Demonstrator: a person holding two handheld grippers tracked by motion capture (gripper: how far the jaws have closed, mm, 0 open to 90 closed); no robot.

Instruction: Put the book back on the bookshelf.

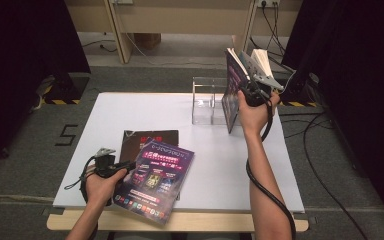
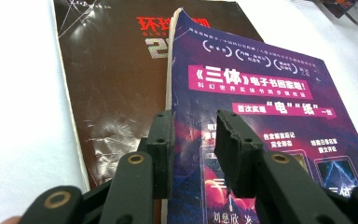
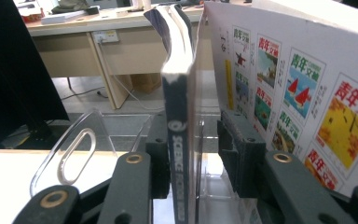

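A purple magazine [image 1: 157,177] [image 2: 261,93] lies askew on a dark magazine [image 1: 140,137] [image 2: 116,70] at the front of the white table [image 1: 130,110]. My left gripper [image 1: 130,164] [image 2: 193,126] stands open at the purple magazine's left edge, with a gap between its jaws. At the back right, a dark magazine [image 1: 232,92] [image 3: 178,116] stands upright by a clear holder [image 1: 205,100] [image 3: 74,154]. My right gripper [image 1: 245,82] [image 3: 193,128] is open around its spine, which rests by one jaw with a gap to the other. A white-backed magazine [image 1: 262,60] [image 3: 298,88] leans beside it.
The purple magazine overhangs the table's front edge. A wooden desk [image 1: 180,20] stands behind the table. Cables [image 1: 325,150] run over the floor at the right, and black curtains [image 1: 25,50] close both sides.
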